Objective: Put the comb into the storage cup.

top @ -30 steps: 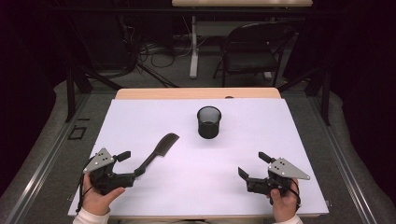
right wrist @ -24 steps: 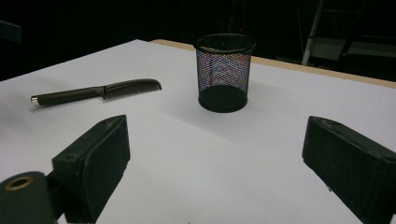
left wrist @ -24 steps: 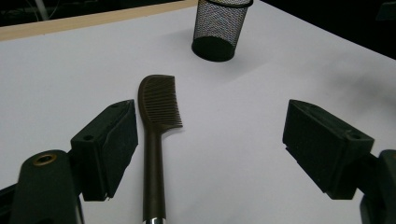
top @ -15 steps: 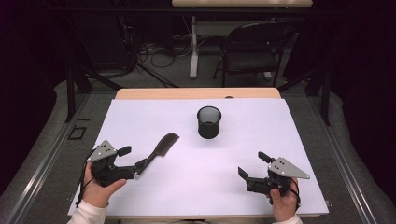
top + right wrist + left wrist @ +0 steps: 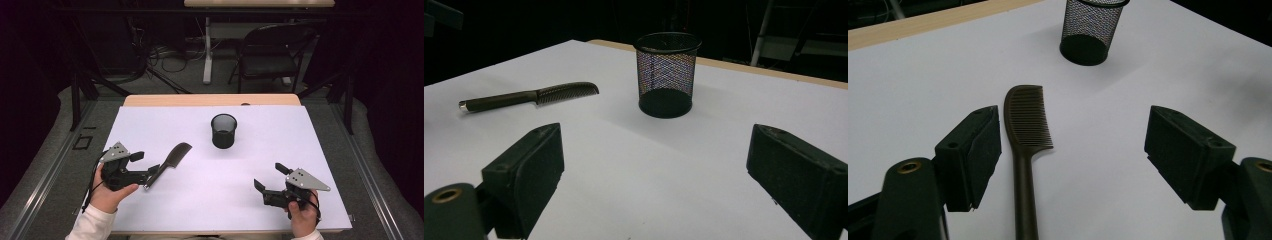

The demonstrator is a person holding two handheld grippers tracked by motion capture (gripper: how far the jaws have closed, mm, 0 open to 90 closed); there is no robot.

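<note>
The left gripper (image 5: 150,162) sits at the comb's (image 5: 170,161) handle end, its jaws wide apart and just been closing a little, with the handle between them but touched by neither pad; the left gripper view makes this plain, showing the comb (image 5: 1027,145) lying flat on the white table (image 5: 908,85), handle running down toward the camera, much nearer the left-hand jaw than the right-hand one, with bare table between it and each; the teeth point toward the right-hand jaw; the high view cannot settle that gap, since there the handle seems to meet the lower jaw.

Past the jaw tips in that same view stands the mesh cup (image 5: 1091,31), upright, well beyond the comb's head; its open rim is cut off at the top edge, whereas the high view shows the cup (image 5: 223,130) whole, and apart from the comb.

The right gripper (image 5: 270,177) has its jaws wide open on nothing, only table between them; the right gripper view shows the cup (image 5: 667,74) ahead, between the two jaws and well beyond their tips, and the comb (image 5: 531,96) off beyond the left-hand jaw, side-on, a pale tip on its handle end that the other views hide.
</note>
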